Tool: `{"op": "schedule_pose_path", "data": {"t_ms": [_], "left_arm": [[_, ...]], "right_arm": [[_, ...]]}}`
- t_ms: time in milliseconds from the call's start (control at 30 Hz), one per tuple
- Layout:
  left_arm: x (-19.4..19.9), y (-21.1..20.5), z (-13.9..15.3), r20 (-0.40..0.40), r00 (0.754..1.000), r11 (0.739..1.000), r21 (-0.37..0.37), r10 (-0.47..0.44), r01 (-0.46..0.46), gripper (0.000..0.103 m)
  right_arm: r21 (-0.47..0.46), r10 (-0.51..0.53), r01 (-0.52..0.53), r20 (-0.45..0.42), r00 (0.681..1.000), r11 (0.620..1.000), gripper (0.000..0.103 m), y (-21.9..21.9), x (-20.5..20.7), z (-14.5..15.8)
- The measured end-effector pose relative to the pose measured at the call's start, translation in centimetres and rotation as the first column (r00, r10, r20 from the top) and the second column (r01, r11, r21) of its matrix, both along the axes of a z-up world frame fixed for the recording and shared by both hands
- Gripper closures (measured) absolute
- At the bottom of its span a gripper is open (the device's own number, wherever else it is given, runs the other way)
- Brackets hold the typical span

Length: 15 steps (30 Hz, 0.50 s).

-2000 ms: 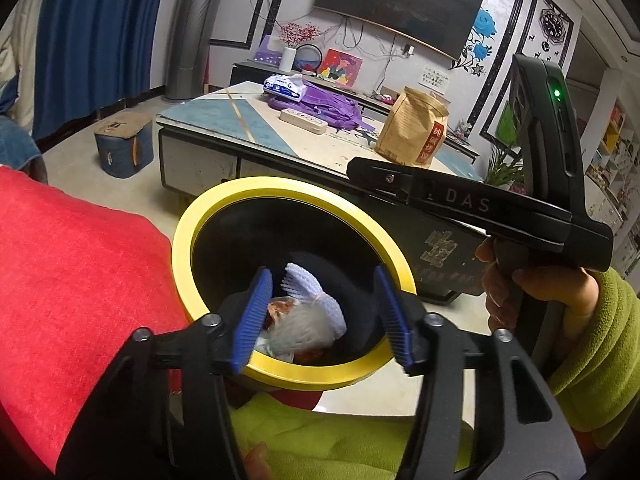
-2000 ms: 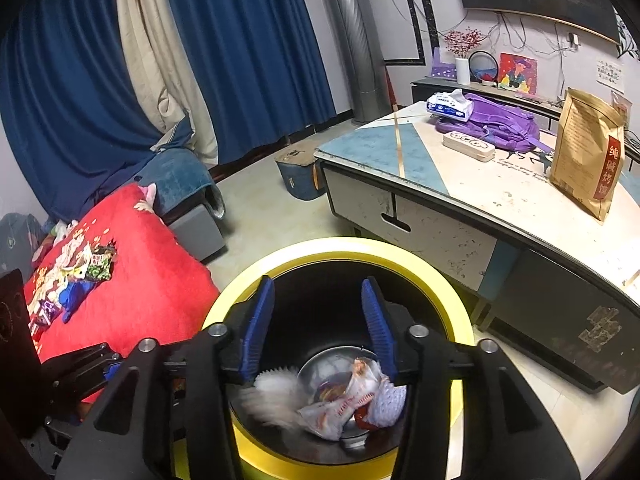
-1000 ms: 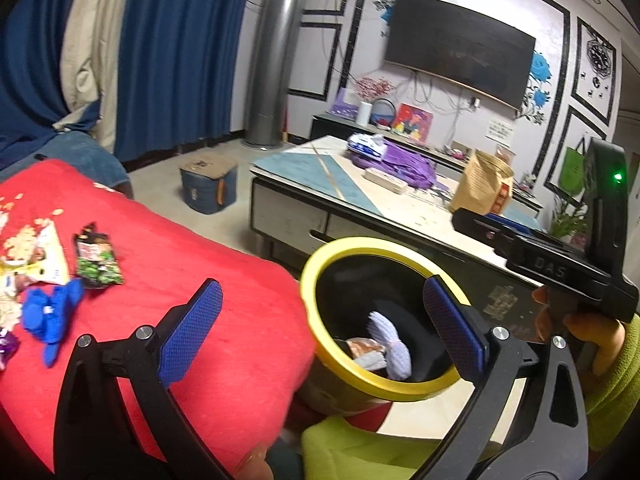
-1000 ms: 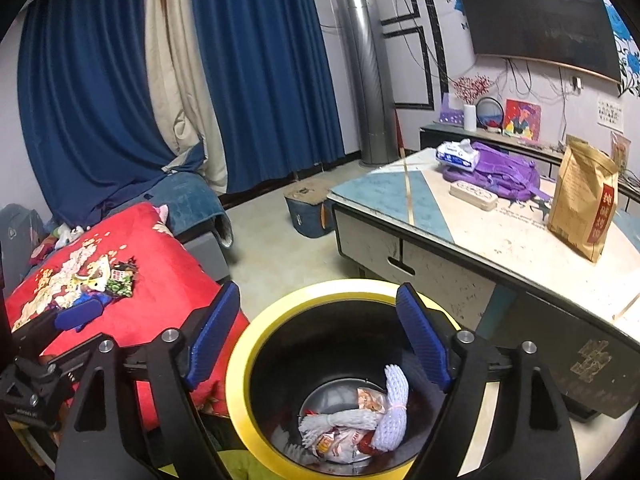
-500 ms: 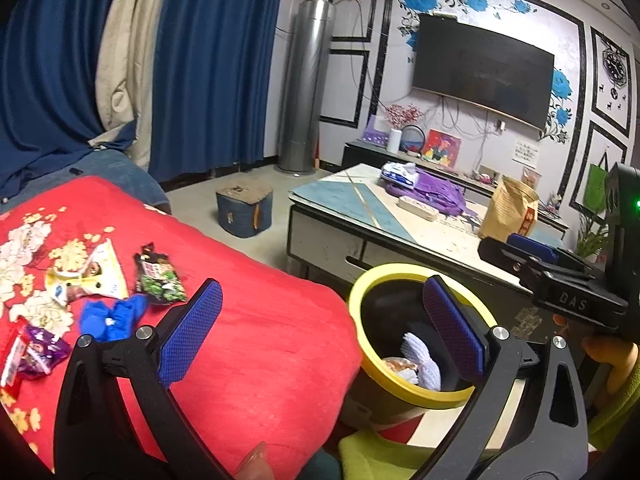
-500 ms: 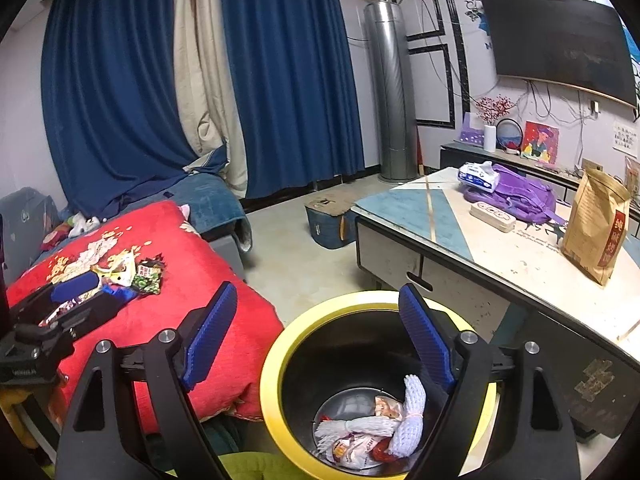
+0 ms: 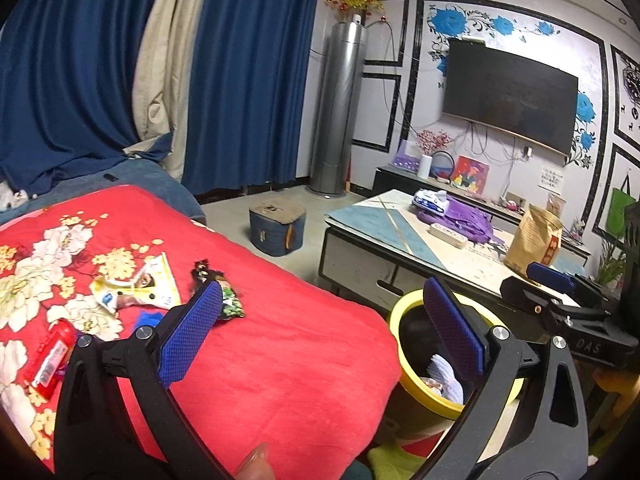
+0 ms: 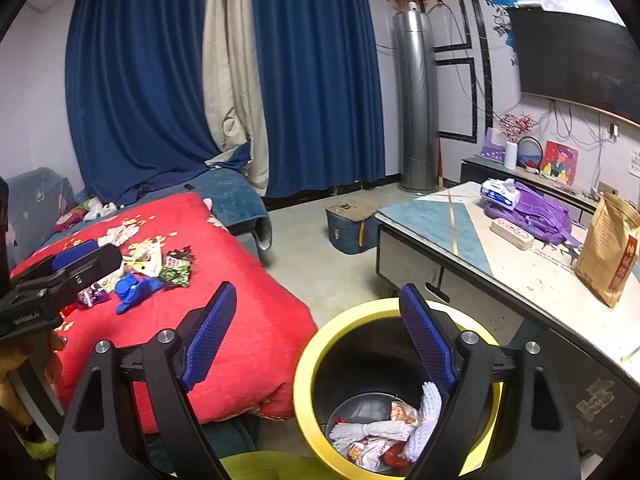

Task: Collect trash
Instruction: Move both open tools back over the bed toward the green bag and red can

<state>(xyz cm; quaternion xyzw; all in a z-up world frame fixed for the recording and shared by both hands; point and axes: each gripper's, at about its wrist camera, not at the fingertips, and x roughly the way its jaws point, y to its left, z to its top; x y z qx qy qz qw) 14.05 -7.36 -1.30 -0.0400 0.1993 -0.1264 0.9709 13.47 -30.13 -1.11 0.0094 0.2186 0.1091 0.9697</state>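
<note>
Trash wrappers (image 8: 160, 268) lie scattered on the red blanket (image 7: 288, 360) of the bed, ahead of and left of the left hand-held gripper (image 7: 320, 328), whose blue pads stand wide apart with nothing between them; a green-and-black packet (image 7: 228, 304) shows just past its left pad. The right hand-held gripper (image 8: 320, 340) is likewise spread wide and empty, its right finger over the yellow-rimmed bin (image 8: 312, 360), where discarded wrappers and white foam netting (image 8: 384, 436) already lie at the bottom. The bin stands on the floor between the blanket's rounded edge and the counter (image 8: 520, 272) (which carries a brown paper bag (image 8: 608, 248) and a purple backpack (image 8: 536, 212)); open floor stretches behind it toward the blue curtains (image 8: 320, 80). From the left wrist view, the left finger hides part of the blue scrap (image 7: 146, 318), and a red packet (image 7: 50, 354) lies near the frame's edge.
</note>
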Motion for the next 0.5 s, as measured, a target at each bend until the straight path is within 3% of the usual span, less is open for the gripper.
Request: {"op": "schedule_pose_path", "data": {"t_ms": [500], "left_arm": [[-0.9,3.4,1.4,0.045,0.994,0.995,-0.008,0.096,-0.095,0.011]], "right_arm": [[-0.030,0.092,-0.092,0.008,0.996,0.995,0.021,4.3,-0.6,0.5]]}}
